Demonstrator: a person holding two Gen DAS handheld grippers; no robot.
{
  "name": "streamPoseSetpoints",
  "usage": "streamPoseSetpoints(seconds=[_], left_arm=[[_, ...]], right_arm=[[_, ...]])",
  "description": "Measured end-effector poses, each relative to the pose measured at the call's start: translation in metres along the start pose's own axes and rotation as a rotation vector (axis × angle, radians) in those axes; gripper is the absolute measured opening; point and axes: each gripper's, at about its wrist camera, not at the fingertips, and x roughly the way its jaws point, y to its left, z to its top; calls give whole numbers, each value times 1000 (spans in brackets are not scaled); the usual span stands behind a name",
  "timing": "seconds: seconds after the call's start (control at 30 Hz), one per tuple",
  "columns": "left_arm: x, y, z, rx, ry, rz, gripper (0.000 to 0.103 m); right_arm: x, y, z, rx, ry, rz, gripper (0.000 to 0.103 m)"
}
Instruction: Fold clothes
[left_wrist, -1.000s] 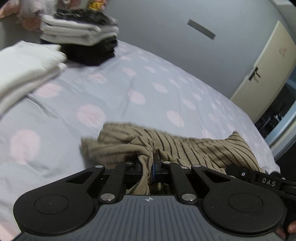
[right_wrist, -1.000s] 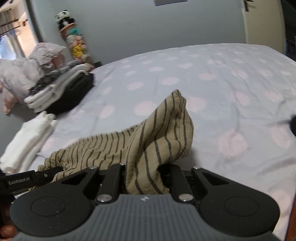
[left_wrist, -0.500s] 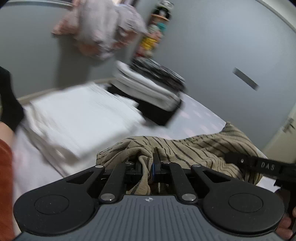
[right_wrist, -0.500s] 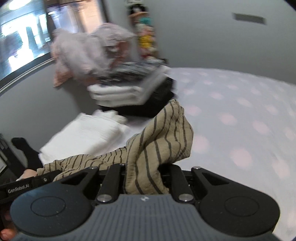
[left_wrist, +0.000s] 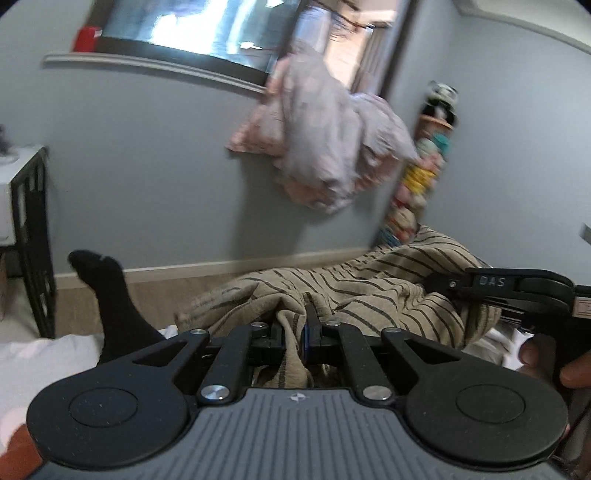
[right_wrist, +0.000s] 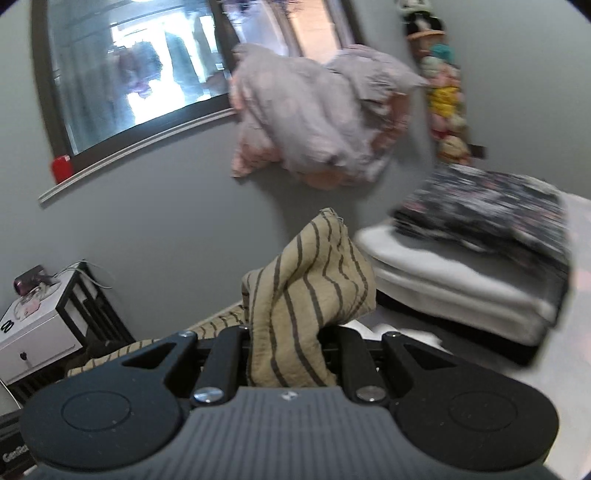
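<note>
A tan, black-striped garment (left_wrist: 373, 291) of soft, crinkled woven cloth is stretched between two black hand-held grippers, held up in front of a grey wall. The left gripper (left_wrist: 295, 338) has its jaws closed tight on a bunched fold of the garment, the cloth squeezed into a narrow rope between them. The right gripper (right_wrist: 286, 354) also has its jaws clamped on the garment; above them one corner of the cloth stands up in a soft, rumpled peak. In the left wrist view the right gripper appears level with the garment's far end, a person's fingers (left_wrist: 535, 350) curled around its handle.

Behind the garment, a puffy lilac and pink bundle of bedding (right_wrist: 321, 114) hangs against the wall, blurred. Beside that, further from the window (right_wrist: 129, 74), a column of small stuffed toys (right_wrist: 443, 85) hangs in the corner. Just beyond the garment's peak sits a neat stack of folded clothes (right_wrist: 476, 266): a dark speckled piece on top, thick white pieces below, a black layer underneath, resting on the bed. Below the garment on the left side, a leg in a black sock (left_wrist: 110, 295) stands on the floor, near a white cabinet in a black metal frame (right_wrist: 40, 328).
</note>
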Motion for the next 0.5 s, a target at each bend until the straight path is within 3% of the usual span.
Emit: streamPoseSetpoints(seconds=[0.1, 0.3, 0.4, 0.5], left_arm=[[24, -2, -23, -4, 70, 30, 9], [58, -15, -65, 51, 201, 53, 10], [62, -11, -70, 63, 237, 37, 12], [64, -3, -71, 61, 266, 20, 20]], right_arm=[[40, -6, -9, -30, 28, 36, 15], [94, -42, -56, -25, 189, -28, 16], [100, -62, -67, 23, 230, -58, 22], [99, -76, -65, 72, 254, -77, 35]])
